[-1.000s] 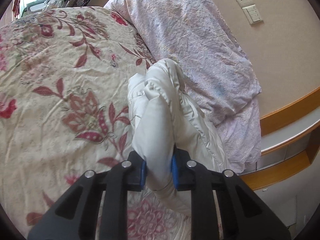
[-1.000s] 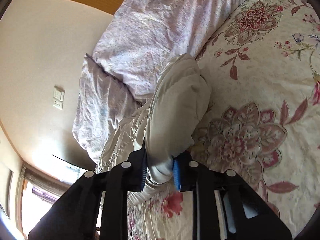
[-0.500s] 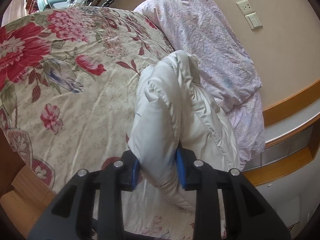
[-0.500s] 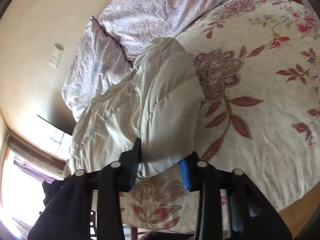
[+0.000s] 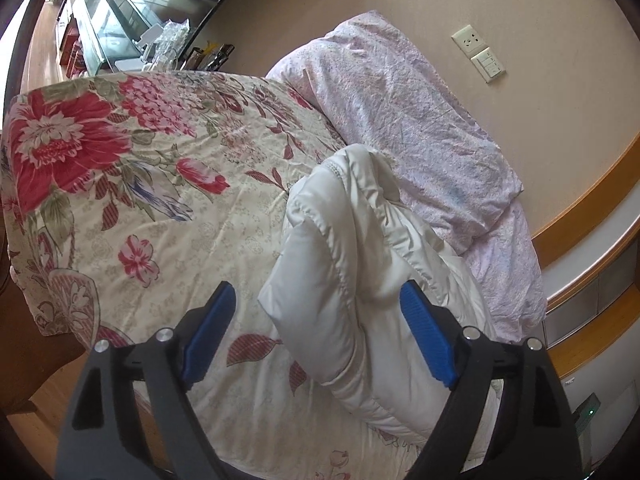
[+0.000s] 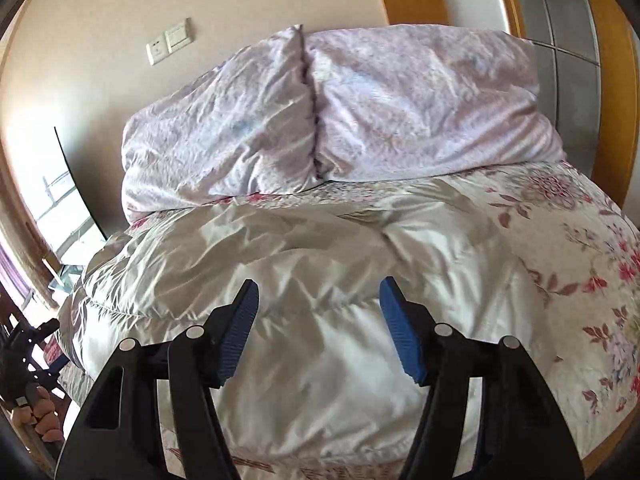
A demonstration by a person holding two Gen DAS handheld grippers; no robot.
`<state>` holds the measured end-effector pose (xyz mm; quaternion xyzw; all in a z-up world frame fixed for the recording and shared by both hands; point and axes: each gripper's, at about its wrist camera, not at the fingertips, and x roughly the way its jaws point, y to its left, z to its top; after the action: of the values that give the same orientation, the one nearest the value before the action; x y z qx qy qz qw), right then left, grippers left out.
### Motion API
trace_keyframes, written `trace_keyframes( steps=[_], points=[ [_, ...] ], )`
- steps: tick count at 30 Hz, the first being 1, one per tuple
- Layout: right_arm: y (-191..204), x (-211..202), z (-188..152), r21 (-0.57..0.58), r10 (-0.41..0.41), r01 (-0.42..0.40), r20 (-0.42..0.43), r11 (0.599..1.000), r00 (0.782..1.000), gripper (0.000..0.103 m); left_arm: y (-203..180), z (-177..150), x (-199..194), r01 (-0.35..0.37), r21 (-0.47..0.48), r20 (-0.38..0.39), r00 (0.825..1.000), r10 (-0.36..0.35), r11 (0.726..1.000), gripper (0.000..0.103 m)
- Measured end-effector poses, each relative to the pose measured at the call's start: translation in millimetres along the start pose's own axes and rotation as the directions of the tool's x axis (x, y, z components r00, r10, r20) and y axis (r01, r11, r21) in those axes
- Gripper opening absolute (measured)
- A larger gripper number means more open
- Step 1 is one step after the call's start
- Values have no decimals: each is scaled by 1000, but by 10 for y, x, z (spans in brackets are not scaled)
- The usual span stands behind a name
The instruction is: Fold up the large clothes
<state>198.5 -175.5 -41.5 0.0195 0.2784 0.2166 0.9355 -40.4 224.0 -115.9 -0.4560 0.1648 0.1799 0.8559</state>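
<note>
White padded jacket on floral bedspread, between open left tool.

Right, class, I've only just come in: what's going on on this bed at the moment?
A person is folding a white padded jacket on the floral bedspread, working with two hand-held tongs. Both the left tongs and the right tongs have just been opening, and their blue pads no longer press on the jacket. It lies bundled on the bed, beside the lilac pillows by the wall.
</note>
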Motion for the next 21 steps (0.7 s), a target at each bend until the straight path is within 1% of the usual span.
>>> trace_keyframes(
  steps=[1, 3, 6, 9, 14, 18, 21],
  points=[
    [105, 52, 8, -23, -2, 2, -2, 1000, 1000, 65, -11, 4, -21, -12, 16, 13, 1000, 12, 1000, 86],
    [289, 143, 10, -62, -3, 2, -9, 998, 1000, 65, -22, 8, -29, -34, 37, 13, 999, 34, 999, 88],
    [473, 245, -10, -98, -1, 0, -18, 995, 1000, 64, -11, 4, -1, -24, 36, -13, 1000, 25, 999, 88],
    [566, 315, -36, -120, -5, 2, -24, 993, 1000, 64, -12, -9, 33, -12, 36, -32, 999, 13, 999, 88],
    [611, 426, -69, -117, -6, 0, -53, 993, 999, 64, -38, -43, 112, 6, 43, -65, 998, -3, 999, 88],
    [597, 467, -90, -105, -5, -2, -68, 994, 998, 64, -43, -63, 197, 23, 30, -99, 995, -20, 999, 88],
    [588, 558, -125, -89, -7, -2, -99, 996, 995, 64, -54, -77, 270, 25, 22, -119, 993, -22, 999, 88]
  ],
)
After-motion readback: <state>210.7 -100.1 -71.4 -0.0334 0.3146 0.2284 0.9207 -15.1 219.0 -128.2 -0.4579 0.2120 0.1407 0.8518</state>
